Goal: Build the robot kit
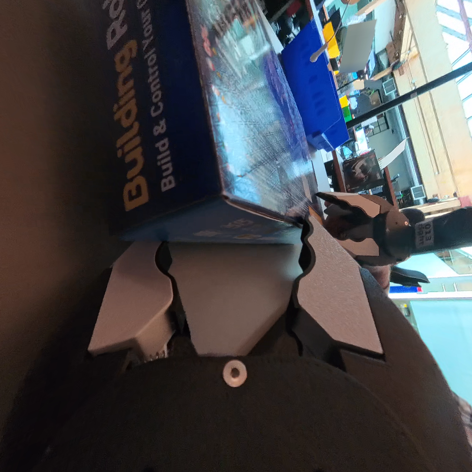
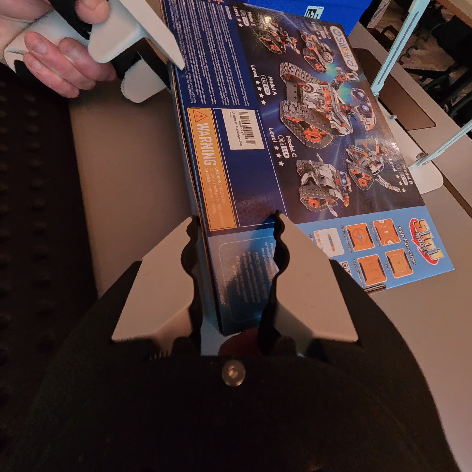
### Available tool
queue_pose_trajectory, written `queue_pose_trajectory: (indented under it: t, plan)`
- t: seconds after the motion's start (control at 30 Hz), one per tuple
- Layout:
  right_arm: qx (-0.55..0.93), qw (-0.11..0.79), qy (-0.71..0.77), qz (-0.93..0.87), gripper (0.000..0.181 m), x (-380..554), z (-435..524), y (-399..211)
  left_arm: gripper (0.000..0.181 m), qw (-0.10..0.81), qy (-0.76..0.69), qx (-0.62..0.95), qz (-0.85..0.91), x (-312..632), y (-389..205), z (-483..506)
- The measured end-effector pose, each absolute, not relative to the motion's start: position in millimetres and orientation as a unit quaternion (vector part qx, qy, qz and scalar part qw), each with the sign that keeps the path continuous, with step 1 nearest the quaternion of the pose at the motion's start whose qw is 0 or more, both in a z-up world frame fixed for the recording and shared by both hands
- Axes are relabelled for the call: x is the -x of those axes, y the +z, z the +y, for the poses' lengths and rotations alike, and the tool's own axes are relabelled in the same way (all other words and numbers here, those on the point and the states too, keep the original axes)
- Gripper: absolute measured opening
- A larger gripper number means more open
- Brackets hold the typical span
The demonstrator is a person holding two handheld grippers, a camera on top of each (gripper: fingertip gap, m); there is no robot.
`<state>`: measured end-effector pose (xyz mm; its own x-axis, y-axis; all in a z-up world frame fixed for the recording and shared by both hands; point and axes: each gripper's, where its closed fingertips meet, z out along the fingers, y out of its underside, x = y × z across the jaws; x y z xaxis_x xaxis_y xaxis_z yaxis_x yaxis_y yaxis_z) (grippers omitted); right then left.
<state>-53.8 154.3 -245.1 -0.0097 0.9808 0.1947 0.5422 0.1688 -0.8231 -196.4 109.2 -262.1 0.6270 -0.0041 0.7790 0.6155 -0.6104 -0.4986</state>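
A large blue toy-kit box point(image 2: 293, 143), printed with tracked model vehicles, an orange warning panel and a white barcode sticker, lies tilted over a pale tabletop point(image 2: 127, 178), its printed face up toward the right wrist camera. The right gripper point(image 2: 235, 219) straddles the near long edge of the box, one finger on the outer side, the other on the printed face, and the two fingers are clamped on that edge. At the far corner the left gripper point(image 2: 163, 63), held in a person's hand point(image 2: 56, 53), presses against the box. In the left wrist view the left gripper point(image 1: 232, 237) has its fingers spread wide with the box's end face point(image 1: 212, 227) against their tips; whether they actually pinch it cannot be told. Beyond the box stand a blue plastic bin point(image 1: 314, 86), a black pole point(image 1: 408, 97) and cluttered workshop shelves. A pale blue metal stand point(image 2: 398, 51) rests on the table to the right.
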Motion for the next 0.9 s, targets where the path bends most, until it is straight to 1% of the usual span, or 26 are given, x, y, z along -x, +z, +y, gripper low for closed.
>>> queue_pose_trajectory:
  t: [0.17, 0.2, 0.3, 0.37, 0.4, 0.5, 0.57, 0.63, 0.67, 0.7, 0.77, 0.83, 0.87, 0.9]
  plan:
    - [0.584, 0.400, 0.283, -0.647, 0.059, 48.6, 154.6, -244.8, 0.099, 0.365, -0.394, 0.830, -0.149, 186.7, -264.1, 98.0]
    - [0.584, 0.400, 0.284, -0.647, 0.059, 47.0, 154.6, -244.8, 0.094, 0.358, -0.382, 0.841, -0.137, 184.9, -266.8, 94.5]
    - [0.584, 0.397, 0.282, -0.649, 0.059, 43.6, 155.3, -245.6, 0.094, 0.344, -0.365, 0.858, -0.105, 176.6, -269.2, 83.7]
    - [0.585, 0.394, 0.280, -0.651, 0.056, 41.7, 155.6, -246.4, 0.091, 0.333, -0.346, 0.874, -0.077, 173.8, -272.3, 74.8]
    - [0.586, 0.394, 0.277, -0.651, 0.055, 40.8, 156.1, -247.3, 0.084, 0.332, -0.341, 0.877, -0.065, 172.5, -271.1, 71.3]
    - [0.592, 0.391, 0.276, -0.649, 0.054, 36.7, 157.4, -250.6, 0.082, 0.327, -0.314, 0.891, 0.010, 163.7, -263.3, 56.8]
    - [0.597, 0.392, 0.276, -0.643, 0.052, 32.9, 157.5, -250.1, 0.081, 0.336, -0.253, 0.905, 0.058, 168.8, -258.2, 49.7]
    - [0.608, 0.399, 0.271, -0.631, 0.054, 26.3, 159.4, -245.9, 0.080, 0.385, -0.196, 0.898, 0.086, 179.3, -238.4, 52.3]
    - [0.617, 0.403, 0.275, -0.618, 0.059, 21.7, 160.9, -242.0, 0.080, 0.414, -0.165, 0.891, 0.085, 189.3, -227.3, 55.9]
    - [0.628, 0.409, 0.273, -0.604, 0.063, 15.7, 164.3, -238.3, 0.085, 0.431, -0.130, 0.889, 0.084, 200.9, -221.4, 58.7]
    - [0.656, 0.423, 0.259, -0.569, 0.065, 0.5, 175.6, -233.9, 0.092, 0.445, -0.050, 0.891, 0.072, 231.8, -222.4, 65.6]
    - [0.685, 0.423, 0.233, -0.546, 0.076, -14.7, 185.8, -240.0, 0.099, 0.422, -0.018, 0.904, 0.063, 249.7, -238.6, 68.9]
    - [0.693, 0.418, 0.237, -0.537, 0.078, -18.5, 185.9, -242.2, 0.100, 0.405, -0.012, 0.912, 0.062, 253.3, -248.9, 69.7]
    - [0.701, 0.410, 0.248, -0.529, 0.075, -20.0, 184.1, -243.9, 0.101, 0.391, -0.007, 0.918, 0.065, 254.6, -258.9, 70.4]
